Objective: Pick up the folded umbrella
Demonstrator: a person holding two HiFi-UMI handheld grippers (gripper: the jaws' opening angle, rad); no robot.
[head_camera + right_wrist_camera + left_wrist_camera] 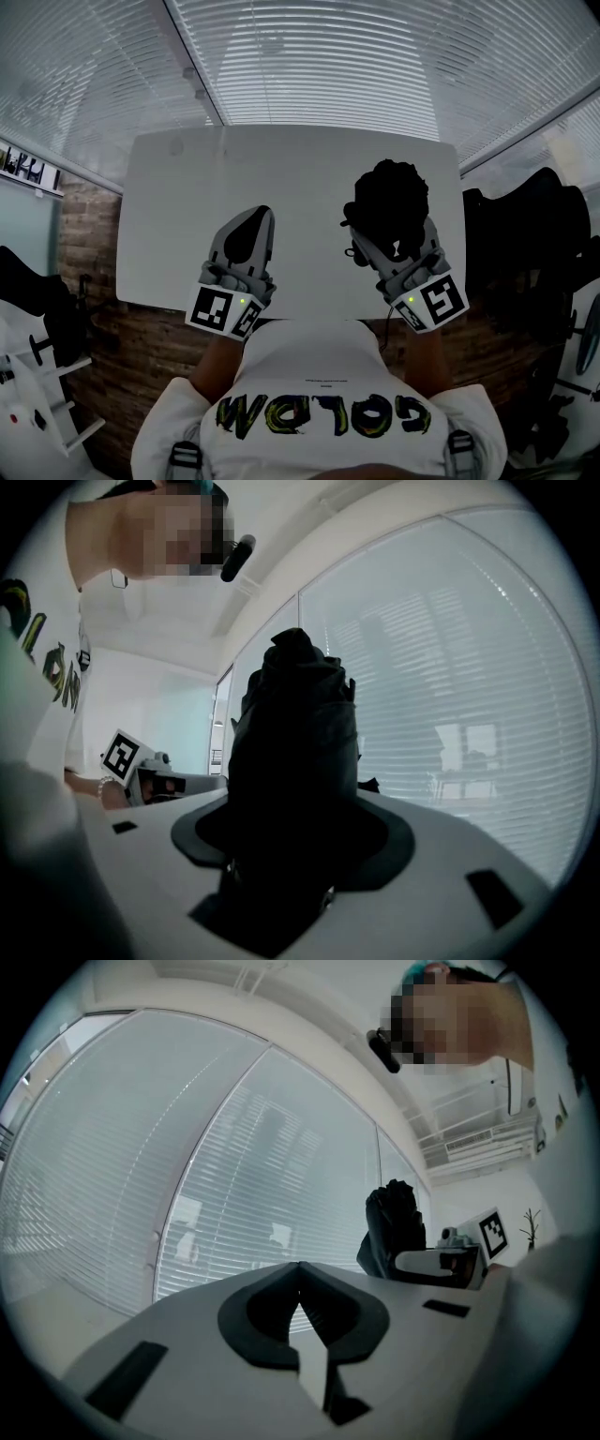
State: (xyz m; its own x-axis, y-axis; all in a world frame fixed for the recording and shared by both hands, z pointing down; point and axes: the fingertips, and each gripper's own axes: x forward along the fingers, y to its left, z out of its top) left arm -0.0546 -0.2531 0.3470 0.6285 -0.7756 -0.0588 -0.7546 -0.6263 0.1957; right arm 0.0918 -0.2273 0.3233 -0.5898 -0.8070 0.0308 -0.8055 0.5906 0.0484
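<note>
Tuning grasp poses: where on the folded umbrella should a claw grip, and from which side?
Grip the roll's near end across its width, coming in along its length. The folded umbrella is a short, thick black bundle. The right claw clamps it this way, and the far end sticks out past the jaws. That hold looks secure, probably because the soft fabric gives under the pads.

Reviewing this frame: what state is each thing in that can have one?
folded umbrella: folded up, clamped between the right gripper's jaws.
right gripper: shut on the folded umbrella.
left gripper: jaws together, nothing between them.
window blinds: lowered over the windows.
</note>
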